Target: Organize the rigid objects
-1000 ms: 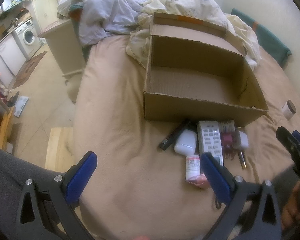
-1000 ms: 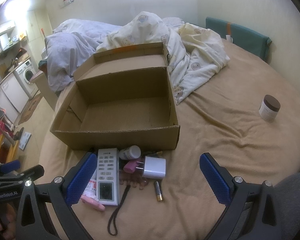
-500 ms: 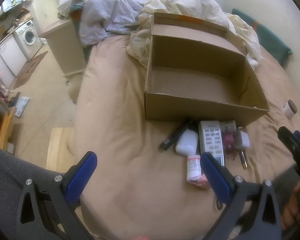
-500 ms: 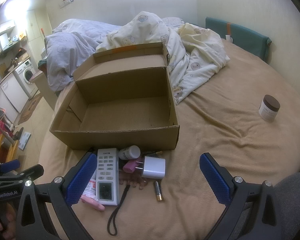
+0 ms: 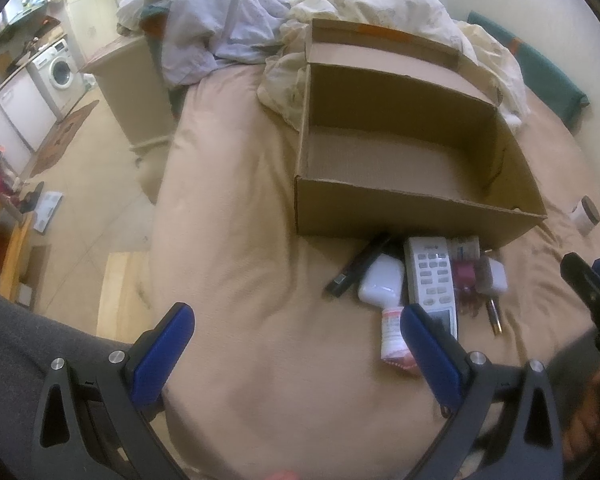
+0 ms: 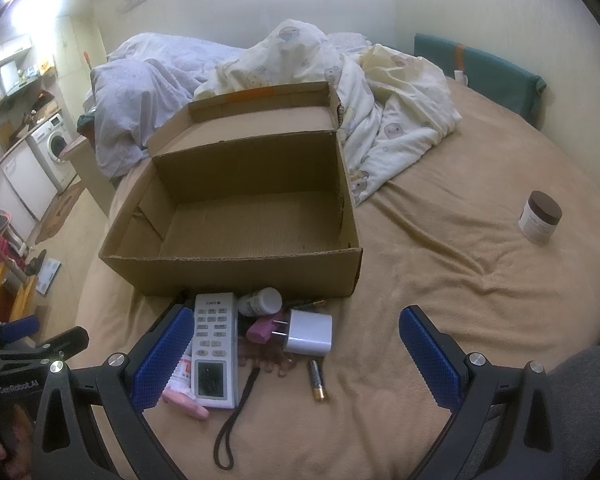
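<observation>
Before the empty cardboard box (image 6: 236, 276), a white keypad remote (image 6: 215, 350) lies flat; both grippers' jaws gape, holding nothing.

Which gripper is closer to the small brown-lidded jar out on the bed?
Right. The right gripper is beside the clutter, with the jar off to its right; the left gripper sits farther left.

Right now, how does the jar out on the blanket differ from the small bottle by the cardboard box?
The jar stands upright with a brown lid; the small bottle lies on its side with a white cap. The jar sits alone, far right; the bottle is among the clutter against the cardboard box. Both have white bodies.
</observation>
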